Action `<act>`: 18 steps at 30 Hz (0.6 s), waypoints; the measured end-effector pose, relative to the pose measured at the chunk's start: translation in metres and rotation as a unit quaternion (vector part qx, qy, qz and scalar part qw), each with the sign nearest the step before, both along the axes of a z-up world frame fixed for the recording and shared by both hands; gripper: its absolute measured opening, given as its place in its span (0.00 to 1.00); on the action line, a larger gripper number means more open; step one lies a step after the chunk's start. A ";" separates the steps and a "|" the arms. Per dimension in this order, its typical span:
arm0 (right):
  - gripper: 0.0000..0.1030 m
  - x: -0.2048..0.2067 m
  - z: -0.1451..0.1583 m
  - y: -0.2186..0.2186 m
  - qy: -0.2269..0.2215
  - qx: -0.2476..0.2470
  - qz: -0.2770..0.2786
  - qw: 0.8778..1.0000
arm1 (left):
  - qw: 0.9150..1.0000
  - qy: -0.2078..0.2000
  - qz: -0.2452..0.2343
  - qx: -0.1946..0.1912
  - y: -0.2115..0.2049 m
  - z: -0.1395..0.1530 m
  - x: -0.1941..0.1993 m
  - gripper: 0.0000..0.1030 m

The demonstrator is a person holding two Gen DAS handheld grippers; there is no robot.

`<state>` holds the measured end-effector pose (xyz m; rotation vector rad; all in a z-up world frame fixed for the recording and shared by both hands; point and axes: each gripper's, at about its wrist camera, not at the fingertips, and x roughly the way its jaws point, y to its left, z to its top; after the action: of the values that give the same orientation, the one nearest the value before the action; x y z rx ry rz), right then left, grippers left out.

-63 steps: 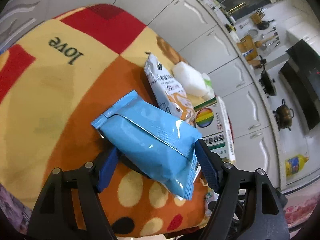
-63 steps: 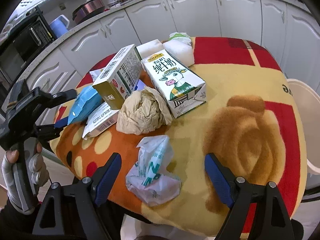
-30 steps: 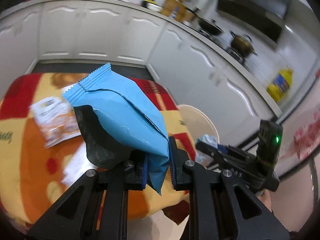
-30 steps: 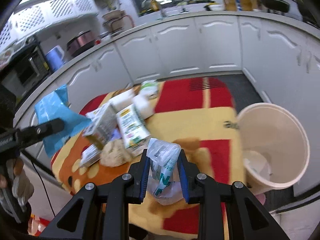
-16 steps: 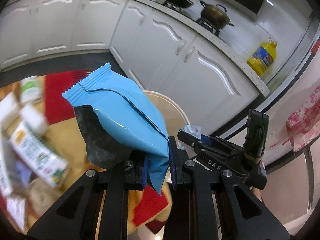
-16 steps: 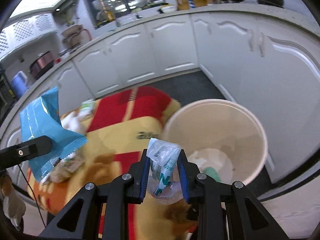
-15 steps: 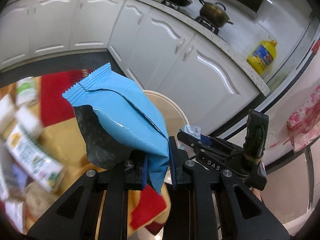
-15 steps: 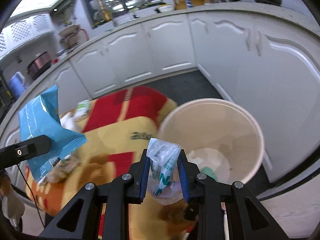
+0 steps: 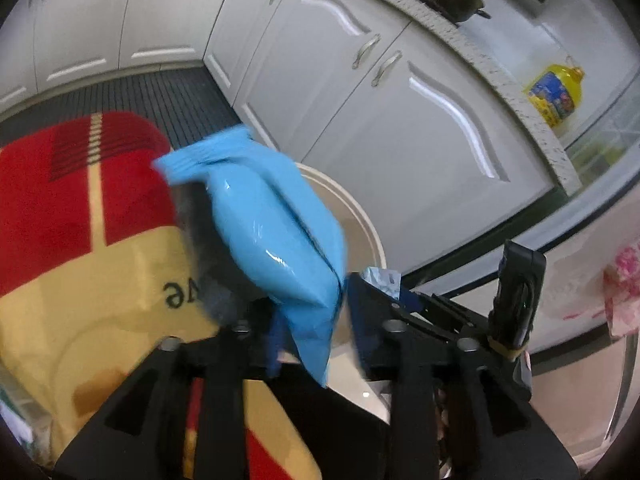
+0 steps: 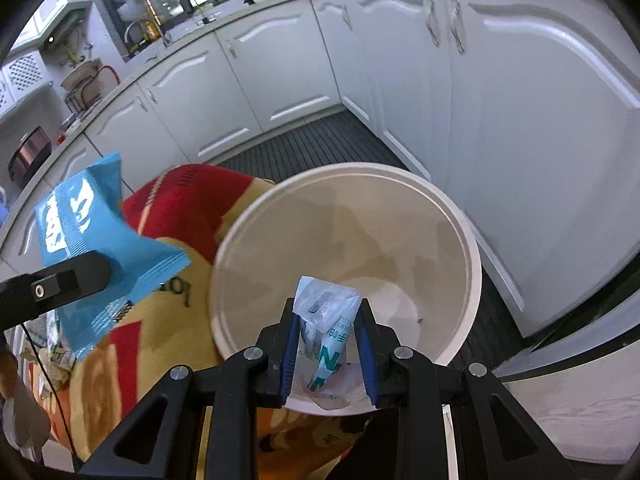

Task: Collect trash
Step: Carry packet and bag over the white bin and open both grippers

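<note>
Blue wrapper (image 9: 276, 236) sits between my left tool's (image 9: 314, 334) pads, which are spreading now; it leans toward the right pad, blurred, and I cannot tell whether either pad touches it. Just ahead of that tool and below it, the cream bin (image 9: 360, 224), partly hidden by the wrapper. My right tool (image 10: 328, 344) is pressed together on a crumpled clear plastic bag (image 10: 326, 312) with green print, held above the bin's (image 10: 464, 232) open mouth. To the left of both tools, the desk under a red-and-yellow cloth (image 10: 176, 204). White cabinets (image 10: 520, 120) beyond the bin.
</note>
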<state>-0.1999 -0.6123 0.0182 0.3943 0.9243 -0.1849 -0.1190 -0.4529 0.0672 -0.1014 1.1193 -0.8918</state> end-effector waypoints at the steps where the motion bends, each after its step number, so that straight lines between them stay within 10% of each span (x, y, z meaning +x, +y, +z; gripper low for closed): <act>1: 0.25 0.002 -0.003 -0.002 0.004 0.002 -0.004 1.000 | 1.000 0.005 0.003 0.003 -0.003 -0.004 0.003 0.55; 5: 0.47 0.007 -0.015 -0.007 0.018 0.007 -0.021 1.000 | 1.000 0.020 0.012 0.012 -0.011 -0.013 0.012 0.64; 18: 0.48 -0.003 -0.025 -0.016 0.021 0.028 -0.031 0.999 | 0.999 0.003 0.022 0.029 -0.005 -0.013 0.009 0.64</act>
<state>-0.2025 -0.6282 -0.0066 0.4730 0.9603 -0.2255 -0.1101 -0.4579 0.0546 -0.0814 1.1433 -0.8205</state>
